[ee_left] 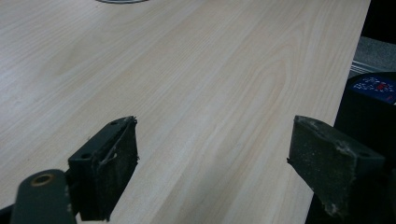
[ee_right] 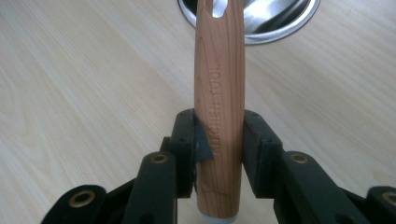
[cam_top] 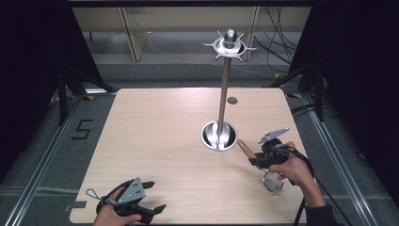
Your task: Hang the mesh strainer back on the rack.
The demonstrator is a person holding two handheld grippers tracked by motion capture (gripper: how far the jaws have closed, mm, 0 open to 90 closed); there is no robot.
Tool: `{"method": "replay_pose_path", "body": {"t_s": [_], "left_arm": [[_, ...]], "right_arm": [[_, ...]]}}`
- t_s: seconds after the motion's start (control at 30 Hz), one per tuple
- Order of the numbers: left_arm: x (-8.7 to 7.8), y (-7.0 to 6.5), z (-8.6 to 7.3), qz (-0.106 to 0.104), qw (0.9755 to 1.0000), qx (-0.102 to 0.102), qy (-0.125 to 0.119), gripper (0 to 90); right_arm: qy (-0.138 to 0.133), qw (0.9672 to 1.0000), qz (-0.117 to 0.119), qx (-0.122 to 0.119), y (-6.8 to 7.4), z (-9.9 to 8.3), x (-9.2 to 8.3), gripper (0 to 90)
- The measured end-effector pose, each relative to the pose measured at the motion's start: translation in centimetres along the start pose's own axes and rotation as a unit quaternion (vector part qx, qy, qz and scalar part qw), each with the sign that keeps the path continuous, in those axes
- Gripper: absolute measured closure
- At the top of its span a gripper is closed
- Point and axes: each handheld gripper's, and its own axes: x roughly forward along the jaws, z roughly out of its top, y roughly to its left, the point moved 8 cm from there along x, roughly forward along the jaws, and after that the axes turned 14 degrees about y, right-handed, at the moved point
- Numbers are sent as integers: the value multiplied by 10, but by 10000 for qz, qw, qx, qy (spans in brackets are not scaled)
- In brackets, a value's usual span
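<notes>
Wood grain runs lengthwise along the utensil handle (ee_right: pixel 218 121), a light reddish-brown rounded bar with faint stamped lettering and a slotted hole near its far end. The right hand-held gripper (ee_right: pixel 218 140) is clenched on this handle, both pads pressed against its sides, and in the high view the handle (cam_top: pixel 244 149) pokes out toward the steel stand (cam_top: pixel 219 135), its tip just beside the stand's round base. A wire strainer head (cam_top: pixel 273 182) hangs below the right hand (cam_top: pixel 294 167), on the side away from the stand. The left hand-held gripper (cam_top: pixel 149 197) is released, jaws wide with bare counter (ee_left: pixel 201 84) between them, well apart from the stand at the counter's near edge. Left of the stand the counter (cam_top: pixel 155 136) lies open; behind the stand there is bare board up to the far edge.
</notes>
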Motion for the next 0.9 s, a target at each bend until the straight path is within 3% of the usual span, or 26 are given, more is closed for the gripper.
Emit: {"method": "replay_pose_path", "body": {"t_s": [0.07, 0.13, 0.17, 0.2, 0.23, 0.33, 0.37, 0.4, 0.43, 0.47, 0.5, 0.53, 0.57, 0.7, 0.8, 0.9], "left_arm": [[0, -1, 0, -3, 10000, -76, -6, 152], [0, 0, 1, -8, 10000, -22, -53, 152], [0, 0, 0, -6, 10000, 11, 16, 152], [1, -1, 0, -27, 10000, -88, -22, 152], [0, 1, -1, 54, 10000, 16, 32, 151], [0, 0, 0, 8, 10000, -50, 6, 152], [0, 0, 0, -9, 10000, -77, -7, 152], [1, 0, 0, -16, 9999, -92, -36, 152], [0, 2, -1, 55, 10000, 24, 29, 152], [-1, 1, 0, 33, 10000, 66, 10, 152], [0, 0, -1, -4, 10000, -82, 3, 152], [0, 0, -1, -7, 10000, -78, -5, 152], [0, 0, -1, -2, 10000, -88, -8, 152], [0, 0, -1, 11, 10000, -71, 17, 152], [0, 0, -1, -7, 10000, -85, -7, 152], [0, 1, -2, 36, 10000, -33, 35, 152]], "right_arm": [[-189, 9998, 66, 17, -1, 0, -4, 690], [-434, 9990, 100, 63, -3, 1, -6, 691], [-321, 9993, 182, 73, -2, -1, -11, 691], [-532, 9985, 131, 42, -3, 1, -9, 691], [-438, 9989, 172, 51, -3, -1, -12, 691], [-505, 9984, 210, 144, -2, -1, -13, 691], [-496, 9986, 162, 25, -4, -1, -14, 691], [-494, 9984, 214, 142, -3, -1, -16, 692], [-638, 9977, 207, 123, -3, 1, -16, 692], [-546, 9982, 212, 92, -3, -1, -19, 692], [-765, 9969, 182, 92, -4, 3, -19, 693], [-721, 9972, 194, -8, -5, 2, -22, 693], [-911, 9956, 201, -6, -5, 5, -23, 694], [-977, 9947, 239, -200, -2, 5, -34, 697], [-1098, 9936, 193, -186, -1, 8, -38, 699], [-1125, 9930, 308, -175, 2, 8, -42, 700]]}}
